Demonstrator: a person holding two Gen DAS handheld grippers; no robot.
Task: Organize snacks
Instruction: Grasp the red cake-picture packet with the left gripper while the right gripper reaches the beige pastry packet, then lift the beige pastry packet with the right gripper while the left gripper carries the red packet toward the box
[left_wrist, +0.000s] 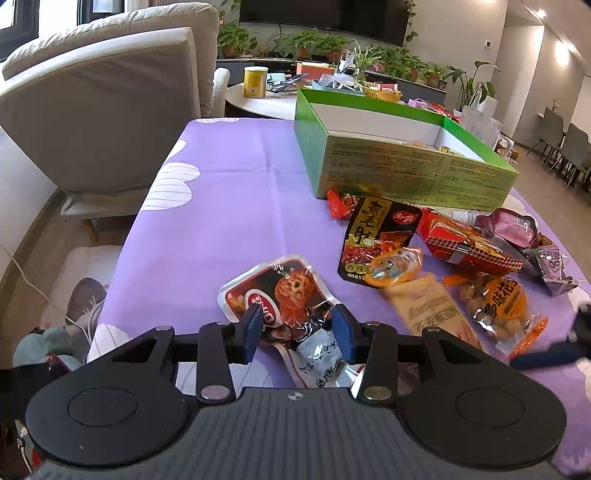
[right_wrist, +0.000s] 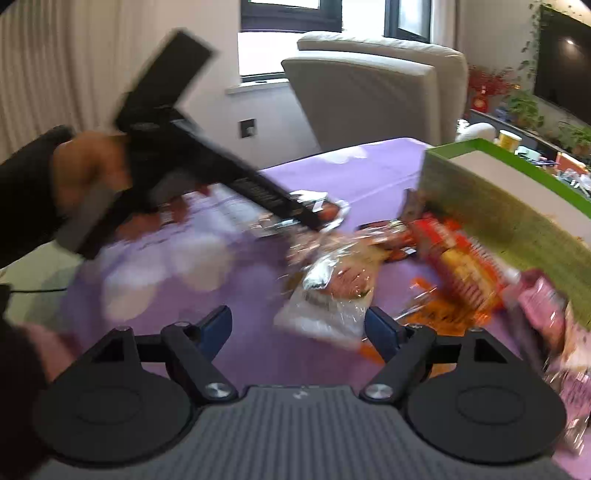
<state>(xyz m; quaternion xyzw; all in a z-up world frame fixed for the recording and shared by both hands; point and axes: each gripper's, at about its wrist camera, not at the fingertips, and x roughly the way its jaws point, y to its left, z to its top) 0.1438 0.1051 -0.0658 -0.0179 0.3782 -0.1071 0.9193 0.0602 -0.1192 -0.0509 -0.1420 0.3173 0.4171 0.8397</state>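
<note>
Left hand-held gripper pinching a snack packet; right one spread wide above the pile.

The left hand-held gripper (left_wrist: 298, 326) is clenched on a crumpled red-and-white snack packet (left_wrist: 280, 295) at the near edge of the desk (left_wrist: 229, 184), which wears a purple cloth. The right hand-held gripper (right_wrist: 299, 325) is released, its fingers well apart over a clear-wrapped snack (right_wrist: 332, 291) (this view is badly blurred). More packets lie heaped just beside the green box (left_wrist: 402, 155), which stands open at the desk's far right, some touching its near wall.
</note>
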